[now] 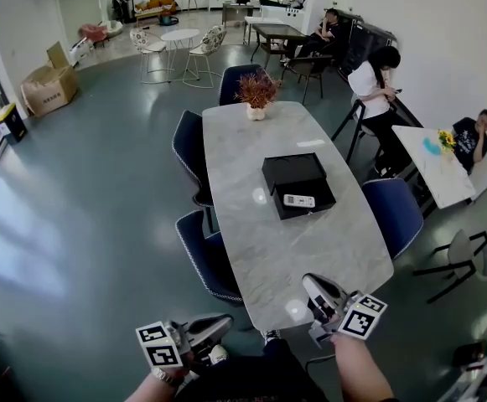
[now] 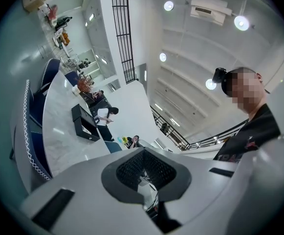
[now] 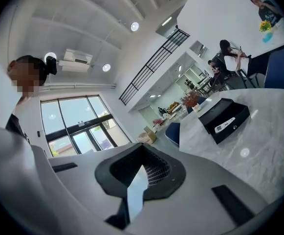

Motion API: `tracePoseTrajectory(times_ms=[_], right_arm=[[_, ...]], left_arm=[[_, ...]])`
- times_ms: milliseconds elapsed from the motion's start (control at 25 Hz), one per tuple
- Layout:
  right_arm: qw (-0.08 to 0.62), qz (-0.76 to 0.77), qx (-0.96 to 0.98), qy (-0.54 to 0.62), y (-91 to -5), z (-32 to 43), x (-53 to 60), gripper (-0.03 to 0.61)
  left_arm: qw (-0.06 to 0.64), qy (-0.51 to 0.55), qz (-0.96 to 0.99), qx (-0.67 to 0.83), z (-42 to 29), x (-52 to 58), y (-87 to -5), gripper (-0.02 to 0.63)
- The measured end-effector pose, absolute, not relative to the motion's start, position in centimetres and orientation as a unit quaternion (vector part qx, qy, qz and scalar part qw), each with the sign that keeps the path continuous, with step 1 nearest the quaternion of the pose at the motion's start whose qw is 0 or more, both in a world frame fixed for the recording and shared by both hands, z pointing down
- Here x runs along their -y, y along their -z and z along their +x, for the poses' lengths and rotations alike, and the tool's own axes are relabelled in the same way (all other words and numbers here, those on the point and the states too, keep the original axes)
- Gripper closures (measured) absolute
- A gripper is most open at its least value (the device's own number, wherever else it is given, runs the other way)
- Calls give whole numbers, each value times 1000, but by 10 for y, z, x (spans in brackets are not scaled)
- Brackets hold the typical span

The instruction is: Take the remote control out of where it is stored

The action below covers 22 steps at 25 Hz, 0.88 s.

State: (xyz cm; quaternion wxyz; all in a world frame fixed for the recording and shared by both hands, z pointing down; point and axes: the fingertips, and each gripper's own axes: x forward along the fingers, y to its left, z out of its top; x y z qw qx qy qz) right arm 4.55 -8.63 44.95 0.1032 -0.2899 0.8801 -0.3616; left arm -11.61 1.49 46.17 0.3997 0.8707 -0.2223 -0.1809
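A white remote control [image 1: 298,200] lies in the open black box [image 1: 306,203] near the middle of the long marble table [image 1: 285,249]. The box's black lid [image 1: 293,171] rests just behind it. In the right gripper view the remote [image 3: 226,126] shows as a pale strip inside the box [image 3: 237,119], far ahead. My left gripper [image 1: 218,329] hangs below the table's near end, shut and empty. My right gripper [image 1: 318,296] hovers over the table's near edge, also shut with nothing between its fingers. Both are well short of the box.
A potted plant [image 1: 256,95] stands at the table's far end. Blue chairs [image 1: 205,258] line the left side and another chair [image 1: 394,212] the right. People sit and stand at the right by a white table [image 1: 432,170]. A cardboard box [image 1: 49,86] sits far left.
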Motion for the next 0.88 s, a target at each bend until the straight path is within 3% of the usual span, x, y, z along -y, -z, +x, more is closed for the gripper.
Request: tracePoseTrajectory(times_ms=[400, 880], right_arm=[[51, -279, -897, 338, -465, 88, 197, 571], [-180, -273, -906, 269, -538, 122, 357, 568]], left_arm=[[394, 198, 854, 276, -91, 34, -465, 609], [411, 206, 819, 344, -77, 70, -489, 609]])
